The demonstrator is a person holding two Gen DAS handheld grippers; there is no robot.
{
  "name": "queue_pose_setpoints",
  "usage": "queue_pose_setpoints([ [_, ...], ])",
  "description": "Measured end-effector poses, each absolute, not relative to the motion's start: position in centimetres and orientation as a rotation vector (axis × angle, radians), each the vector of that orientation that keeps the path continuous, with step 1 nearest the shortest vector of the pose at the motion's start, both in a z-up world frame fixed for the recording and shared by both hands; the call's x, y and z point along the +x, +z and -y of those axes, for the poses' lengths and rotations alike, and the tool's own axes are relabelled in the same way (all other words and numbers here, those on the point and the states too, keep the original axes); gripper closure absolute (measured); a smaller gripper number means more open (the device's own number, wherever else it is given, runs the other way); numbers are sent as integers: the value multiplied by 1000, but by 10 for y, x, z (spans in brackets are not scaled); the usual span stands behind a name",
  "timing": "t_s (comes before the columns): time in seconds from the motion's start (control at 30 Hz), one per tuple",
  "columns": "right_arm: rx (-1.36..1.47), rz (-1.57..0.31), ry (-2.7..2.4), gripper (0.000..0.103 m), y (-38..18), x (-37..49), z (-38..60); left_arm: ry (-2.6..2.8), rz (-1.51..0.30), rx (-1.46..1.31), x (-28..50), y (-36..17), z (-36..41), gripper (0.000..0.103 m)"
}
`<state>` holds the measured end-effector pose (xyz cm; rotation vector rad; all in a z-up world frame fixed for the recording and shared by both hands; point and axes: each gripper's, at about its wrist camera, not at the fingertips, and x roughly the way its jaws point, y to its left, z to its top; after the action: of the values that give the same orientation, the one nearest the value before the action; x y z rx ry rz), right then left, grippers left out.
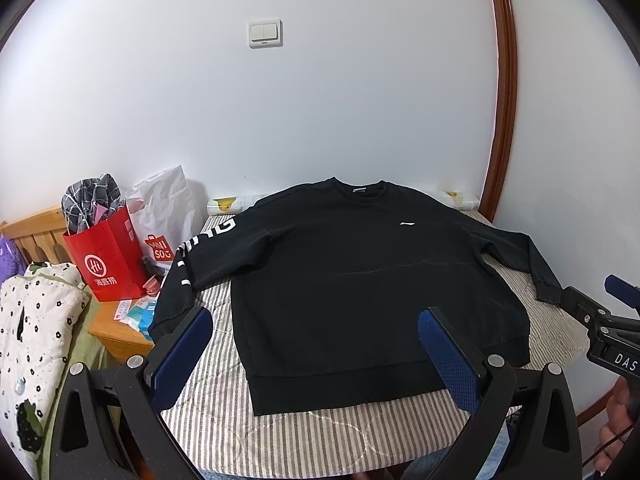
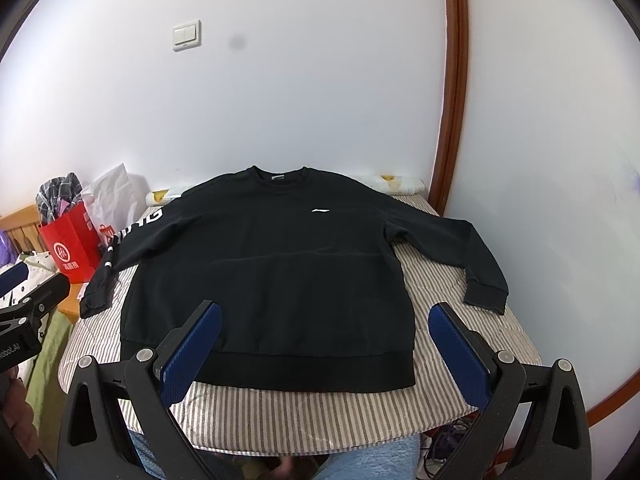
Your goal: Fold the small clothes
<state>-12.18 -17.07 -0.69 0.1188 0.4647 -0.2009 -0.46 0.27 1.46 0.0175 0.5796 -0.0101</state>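
A black sweatshirt (image 1: 352, 280) lies flat and face up on a striped padded surface (image 1: 280, 436), collar far, hem near, both sleeves spread out. It has a small white chest logo and white letters on its left-hand sleeve. It also shows in the right wrist view (image 2: 272, 280). My left gripper (image 1: 316, 316) is open and empty, held above the near hem. My right gripper (image 2: 325, 312) is open and empty, above the hem's right part. The right gripper also shows at the right edge of the left wrist view (image 1: 600, 312).
A red paper bag (image 1: 108, 260) and a white bag (image 1: 164, 216) stand on a wooden side table (image 1: 116, 336) at the left. A floral quilt (image 1: 36, 336) lies at the far left. A white wall is behind, with a wooden frame (image 1: 504, 92) at the right.
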Motion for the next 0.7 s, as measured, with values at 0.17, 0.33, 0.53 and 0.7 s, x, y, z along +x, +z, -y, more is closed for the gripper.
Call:
queue_pose_setpoints([
  [0.17, 118, -461, -202, 1, -7, -120, 172, -10, -580, 13, -4, 15, -2, 0],
  [0.33, 123, -471, -198, 1, -8, -117, 172, -9, -577, 12, -4, 15, -3, 0],
  [0.53, 125, -474, -194, 1, -10, -115, 174, -14, -574, 20, -1, 15, 5, 0],
  [0.7, 140, -471, -188, 1, -13, -117, 178, -26, -572, 27, -3, 13, 12, 0],
])
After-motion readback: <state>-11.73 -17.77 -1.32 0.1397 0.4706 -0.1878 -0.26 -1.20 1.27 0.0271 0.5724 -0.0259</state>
